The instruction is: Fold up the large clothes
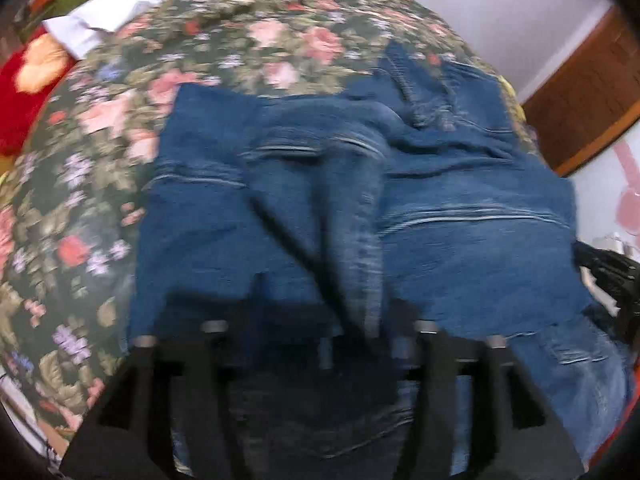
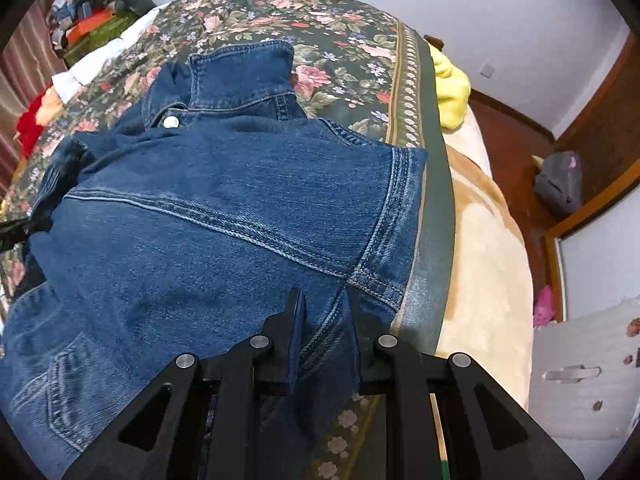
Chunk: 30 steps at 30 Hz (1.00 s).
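A blue denim jacket (image 2: 208, 216) lies on a floral bedspread (image 2: 320, 40), collar at the far end and both sides folded in over the middle. It fills the blurred left wrist view (image 1: 460, 240) too. My right gripper (image 2: 322, 312) is shut on the jacket's side seam near the bed's right edge, cloth pinched between the fingers. My left gripper (image 1: 320, 344) is low over the jacket's near end; its fingers stand wide apart, and motion blur hides whether cloth is between them.
The floral bedspread (image 1: 100, 184) shows left of the jacket. A white cloth (image 1: 120, 8) and red items (image 1: 24, 92) lie far left. A cream blanket (image 2: 492, 264), a yellow cloth (image 2: 452, 88) and wooden floor (image 2: 516, 152) lie right of the bed.
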Each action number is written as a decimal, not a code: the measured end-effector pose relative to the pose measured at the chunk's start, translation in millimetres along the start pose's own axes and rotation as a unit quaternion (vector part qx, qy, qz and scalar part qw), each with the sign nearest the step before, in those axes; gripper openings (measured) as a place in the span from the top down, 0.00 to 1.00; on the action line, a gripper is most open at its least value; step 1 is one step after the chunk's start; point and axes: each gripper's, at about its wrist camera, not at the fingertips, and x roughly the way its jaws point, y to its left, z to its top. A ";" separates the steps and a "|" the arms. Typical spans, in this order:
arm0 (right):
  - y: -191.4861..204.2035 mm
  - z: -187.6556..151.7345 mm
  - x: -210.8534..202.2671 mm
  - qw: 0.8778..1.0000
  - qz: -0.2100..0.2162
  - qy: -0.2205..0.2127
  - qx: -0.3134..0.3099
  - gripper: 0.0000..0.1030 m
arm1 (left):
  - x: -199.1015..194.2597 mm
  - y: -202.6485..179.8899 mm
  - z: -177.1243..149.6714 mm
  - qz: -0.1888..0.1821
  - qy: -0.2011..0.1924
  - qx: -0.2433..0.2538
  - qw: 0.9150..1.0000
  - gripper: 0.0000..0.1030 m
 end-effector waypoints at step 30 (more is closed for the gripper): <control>-13.8 -13.8 5.7 0.999 0.008 -0.023 0.032 0.66 | 3.5 -15.8 45.6 0.080 -0.064 0.029 0.994 0.62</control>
